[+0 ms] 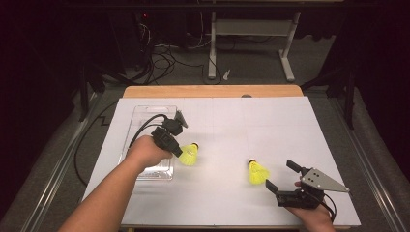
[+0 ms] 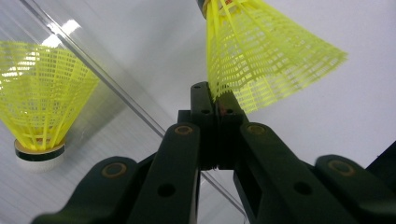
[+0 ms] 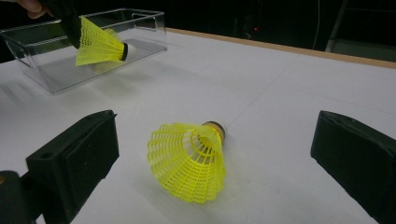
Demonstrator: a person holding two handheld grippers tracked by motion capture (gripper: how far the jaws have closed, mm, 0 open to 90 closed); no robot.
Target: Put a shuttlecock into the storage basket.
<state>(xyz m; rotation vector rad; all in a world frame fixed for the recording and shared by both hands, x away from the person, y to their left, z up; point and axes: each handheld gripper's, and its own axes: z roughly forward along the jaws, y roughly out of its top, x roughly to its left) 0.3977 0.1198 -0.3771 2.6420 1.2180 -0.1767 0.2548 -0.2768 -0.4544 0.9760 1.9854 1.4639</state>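
Observation:
My left gripper is shut on the skirt rim of a yellow plastic shuttlecock, holding it just right of a clear plastic tray. The left gripper view has the pinched shuttlecock above the closed jaw tips. A second shuttlecock stands cork down inside the tray. A third shuttlecock lies on its side on the white table. My right gripper stands open just right of it, and that shuttlecock sits ahead of the gap between the jaws, untouched.
The white table top stretches between the two hands. A wooden edge runs along the far side. Beyond it, on the floor, are cables and a desk frame. In the right gripper view the tray stands far left.

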